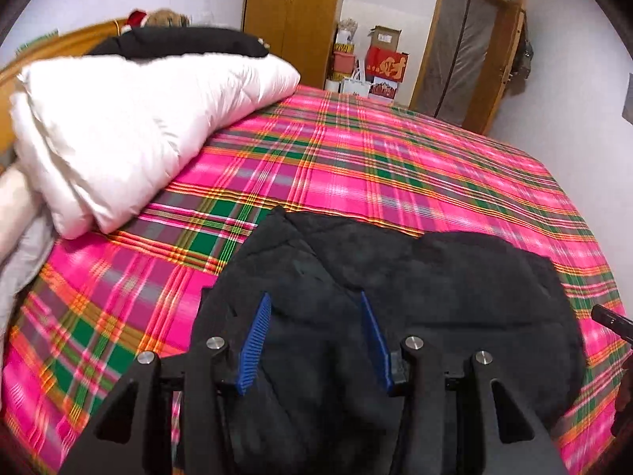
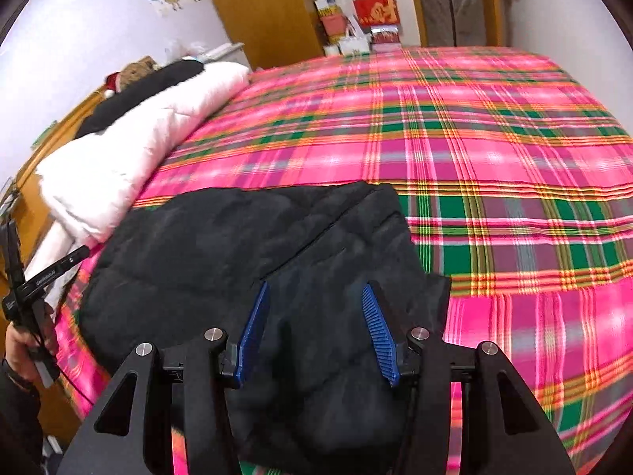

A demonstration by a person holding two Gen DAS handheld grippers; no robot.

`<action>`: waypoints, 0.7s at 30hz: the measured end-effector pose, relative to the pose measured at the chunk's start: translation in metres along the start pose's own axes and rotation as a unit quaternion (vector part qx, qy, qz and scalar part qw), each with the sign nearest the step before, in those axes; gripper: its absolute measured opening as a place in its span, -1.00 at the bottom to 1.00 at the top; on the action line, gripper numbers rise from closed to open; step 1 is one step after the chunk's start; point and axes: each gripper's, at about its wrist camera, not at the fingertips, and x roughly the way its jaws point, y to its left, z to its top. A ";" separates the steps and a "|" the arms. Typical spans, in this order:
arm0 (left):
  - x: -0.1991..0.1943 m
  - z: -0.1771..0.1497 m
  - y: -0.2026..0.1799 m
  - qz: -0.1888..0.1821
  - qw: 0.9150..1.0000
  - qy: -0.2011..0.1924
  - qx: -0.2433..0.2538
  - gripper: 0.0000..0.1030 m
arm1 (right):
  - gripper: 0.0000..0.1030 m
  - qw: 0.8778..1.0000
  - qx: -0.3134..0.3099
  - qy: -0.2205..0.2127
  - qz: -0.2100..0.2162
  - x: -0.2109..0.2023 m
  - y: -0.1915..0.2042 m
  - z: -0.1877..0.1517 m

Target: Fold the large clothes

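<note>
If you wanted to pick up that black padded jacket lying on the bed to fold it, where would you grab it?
Probably by the near edge of the black padded jacket, one tool at each end. It lies flat on the plaid bedspread with that hem hanging closest, so coming in from the near side of the bed lets each tool slide around the fabric edge. The puffy middle gives no fold to pinch.

White duvet (image 1: 130,126) on plaid bedspread (image 1: 395,166), wardrobe (image 1: 292,16) behind.

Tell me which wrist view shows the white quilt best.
The left wrist view: the white quilt fills its upper left, with its folded bulk and stitched panels clear, lying on the plaid bedspread beyond the black jacket. The right wrist view shows it only as a narrower, overexposed strip along the left edge.
</note>
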 end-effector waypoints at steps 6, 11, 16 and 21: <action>-0.080 -0.029 -0.036 -0.014 1.000 -0.018 -0.002 0.02 | -0.03 0.999 -0.034 -0.029 -0.005 -0.065 0.034 -0.039; -0.131 -0.058 -0.061 -0.021 1.000 -0.022 -0.004 0.05 | 0.10 0.998 -0.047 -0.036 -0.004 -0.099 0.050 -0.068; -0.170 -0.086 -0.076 -0.009 1.000 -0.029 -0.001 0.05 | 0.10 0.997 -0.059 -0.039 -0.007 -0.124 0.065 -0.099; -0.187 -0.114 -0.085 -0.001 1.000 -0.022 0.000 0.05 | 0.11 0.997 -0.061 -0.039 -0.012 -0.139 0.072 -0.123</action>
